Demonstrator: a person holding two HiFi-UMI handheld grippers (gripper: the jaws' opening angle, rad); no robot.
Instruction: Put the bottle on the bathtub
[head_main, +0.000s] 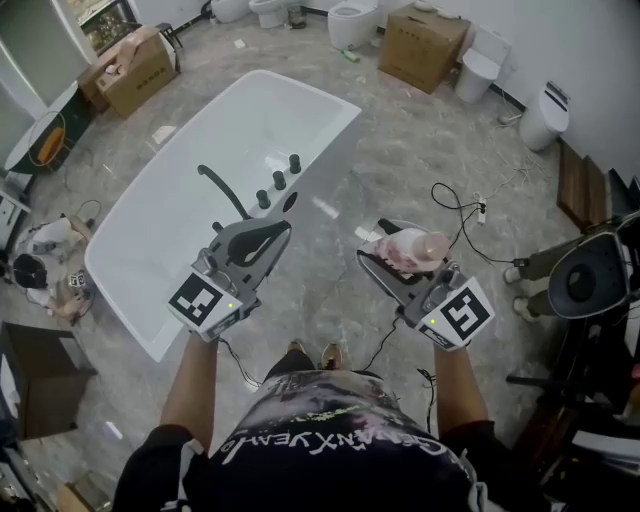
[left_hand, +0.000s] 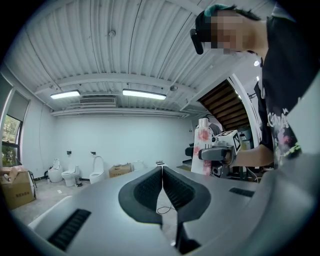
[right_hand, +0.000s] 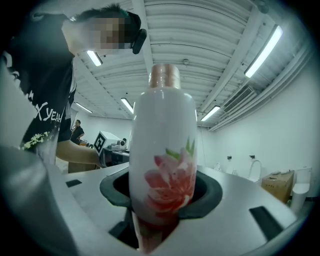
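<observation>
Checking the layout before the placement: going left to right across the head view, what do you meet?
open cardboard box → left gripper → bottle → rightmost toilet

Left gripper jaws together; right gripper clamps bottle.

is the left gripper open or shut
Shut. The left gripper shows its two dark fingers pressed together along one line, nothing between them.

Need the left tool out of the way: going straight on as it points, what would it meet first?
Likely nothing close: the left tool points over the bathtub by the faucet, and past its tips only the far wall shows. How high above the bathtub is unclear.
</observation>
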